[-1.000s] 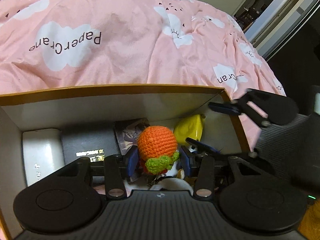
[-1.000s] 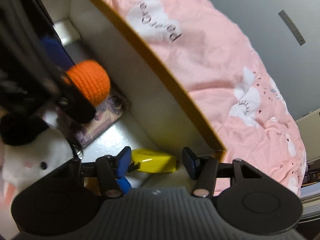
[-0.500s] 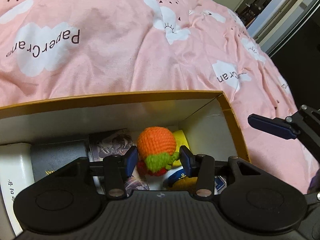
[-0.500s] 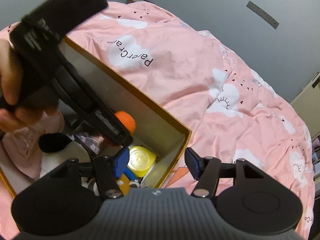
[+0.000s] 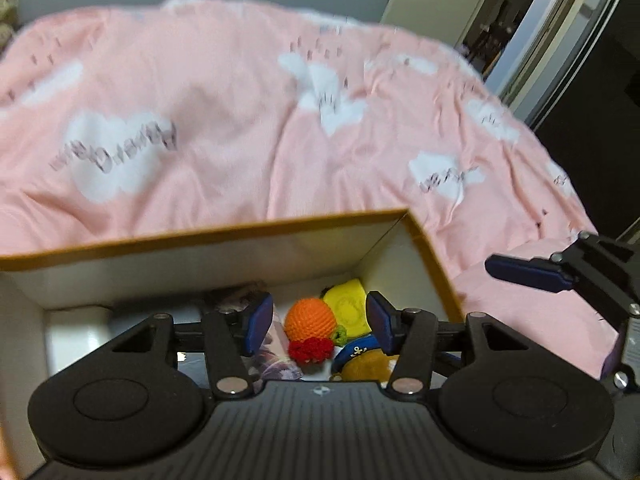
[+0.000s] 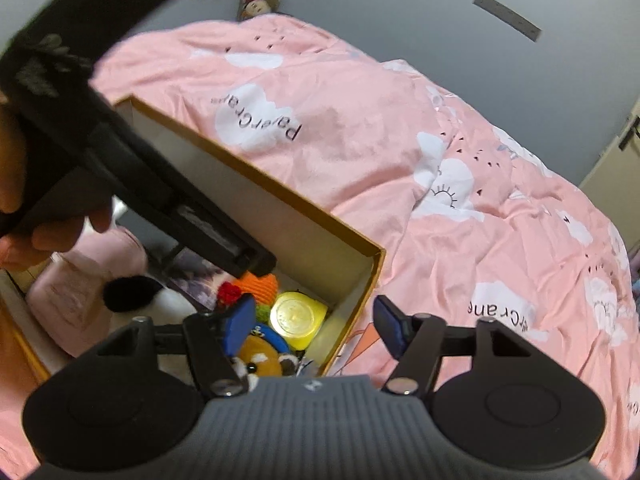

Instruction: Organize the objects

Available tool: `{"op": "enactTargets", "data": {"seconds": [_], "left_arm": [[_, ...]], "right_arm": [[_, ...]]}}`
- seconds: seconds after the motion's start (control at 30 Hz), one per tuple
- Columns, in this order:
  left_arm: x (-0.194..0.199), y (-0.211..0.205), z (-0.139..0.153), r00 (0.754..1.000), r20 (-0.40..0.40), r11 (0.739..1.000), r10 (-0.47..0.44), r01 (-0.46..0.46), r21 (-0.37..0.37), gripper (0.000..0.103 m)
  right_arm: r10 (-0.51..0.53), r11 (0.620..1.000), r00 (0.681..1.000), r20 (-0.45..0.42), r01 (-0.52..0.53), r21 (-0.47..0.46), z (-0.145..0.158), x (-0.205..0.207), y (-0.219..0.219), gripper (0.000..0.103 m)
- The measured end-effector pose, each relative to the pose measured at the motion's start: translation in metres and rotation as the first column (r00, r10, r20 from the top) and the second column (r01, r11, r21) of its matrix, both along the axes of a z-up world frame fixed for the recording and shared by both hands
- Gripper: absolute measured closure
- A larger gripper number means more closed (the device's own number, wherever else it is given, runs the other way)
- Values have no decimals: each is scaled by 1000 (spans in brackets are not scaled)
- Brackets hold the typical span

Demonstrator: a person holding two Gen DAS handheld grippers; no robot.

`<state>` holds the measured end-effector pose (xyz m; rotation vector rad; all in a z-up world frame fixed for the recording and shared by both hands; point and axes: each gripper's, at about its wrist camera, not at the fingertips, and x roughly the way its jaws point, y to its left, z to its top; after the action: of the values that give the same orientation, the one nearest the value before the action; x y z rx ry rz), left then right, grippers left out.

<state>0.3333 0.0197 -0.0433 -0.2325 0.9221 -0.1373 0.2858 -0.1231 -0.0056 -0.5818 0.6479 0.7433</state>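
Now the orange toy (image 5: pixel 310 318) lies loose in the box (image 5: pixel 224 232), below and between the left tongs (image 5: pixel 318 326), which are spread and empty. Half a second ago they pinched it, so it's dropped in, next to the yellow tub (image 5: pixel 348 308) in the corner. Right tongs (image 6: pixel 316 324) are spread too, empty, straddling the box's end wall. That item looks done; left likely pulls out.
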Motion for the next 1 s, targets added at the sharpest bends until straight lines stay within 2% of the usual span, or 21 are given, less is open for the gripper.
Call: {"op": "enactTargets", "data": {"seconds": [0.07, 0.17, 0.3, 0.33, 0.43, 0.6, 0.77, 1.0], "left_arm": [[-21, 1, 22, 997, 71, 999, 13, -16, 49, 42], [-53, 2, 54, 982, 182, 988, 42, -68, 137, 35], [-102, 0, 92, 945, 317, 948, 78, -168, 270, 29], [-112, -1, 99, 937, 340, 938, 80, -186, 292, 28], [-146, -4, 115, 911, 405, 915, 82, -230, 332, 28], [-196, -2, 125, 891, 427, 912, 153, -294, 287, 28], [-236, -2, 127, 879, 420, 886, 225, -364, 288, 28], [-276, -5, 111, 871, 417, 870, 260, -399, 289, 28]], "right_arm": [[-21, 999, 999, -25, 22, 43, 10, -8, -4, 30], [-60, 989, 995, -79, 70, 128, 29, -23, -13, 21], [-106, 956, 984, -143, 141, 259, 57, -52, -28, 16], [-114, 947, 983, -143, 151, 284, 64, -59, -31, 12], [-144, 923, 983, -110, 174, 344, 82, -90, -38, 12], [-182, 885, 981, -69, 194, 424, 102, -143, -49, 6], [-215, 866, 977, -1, 191, 463, 108, -195, -54, 2], [-249, 842, 968, -30, 231, 488, 93, -236, -59, 1]]}}
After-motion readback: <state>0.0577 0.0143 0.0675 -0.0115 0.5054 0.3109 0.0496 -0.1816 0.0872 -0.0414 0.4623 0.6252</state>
